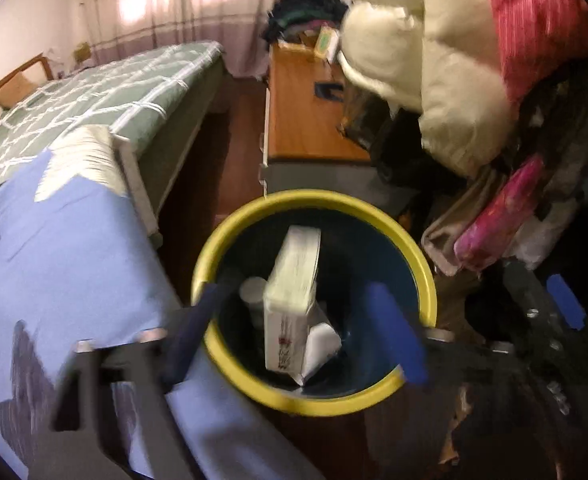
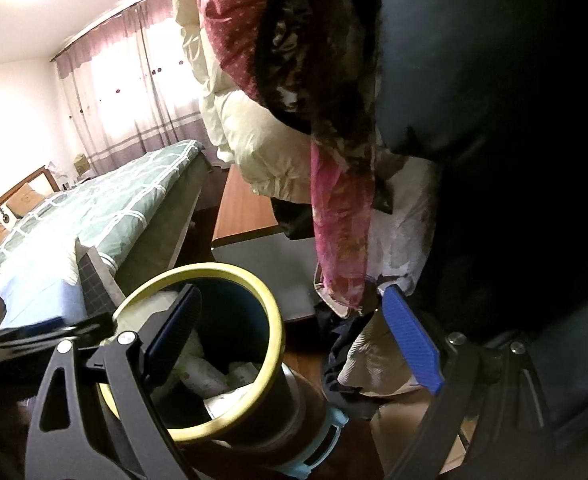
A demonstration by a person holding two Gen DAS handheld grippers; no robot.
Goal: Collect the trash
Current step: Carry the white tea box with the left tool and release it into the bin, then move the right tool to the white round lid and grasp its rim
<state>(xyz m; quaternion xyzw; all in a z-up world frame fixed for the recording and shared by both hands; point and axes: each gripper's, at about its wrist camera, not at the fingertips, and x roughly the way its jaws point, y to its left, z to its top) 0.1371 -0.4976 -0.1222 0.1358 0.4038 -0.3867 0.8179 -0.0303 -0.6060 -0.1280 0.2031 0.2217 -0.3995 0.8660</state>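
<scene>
Hovering over yellow-rimmed bin (image 1: 422, 256), both grippers' fingers (image 1: 398, 336) spread, empty; white box (image 1: 290, 300) inside, red print unreadable.

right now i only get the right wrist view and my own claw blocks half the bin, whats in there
Observer: A white box stands on end inside the yellow-rimmed bin.
Operator: anything beside it
Observer: A white cylinder sits just left of the box, lower in the bin.
Operator: anything gripped on the left side
Observer: No, the left claw is open above the bin, with nothing pressed between its fingers.
</scene>
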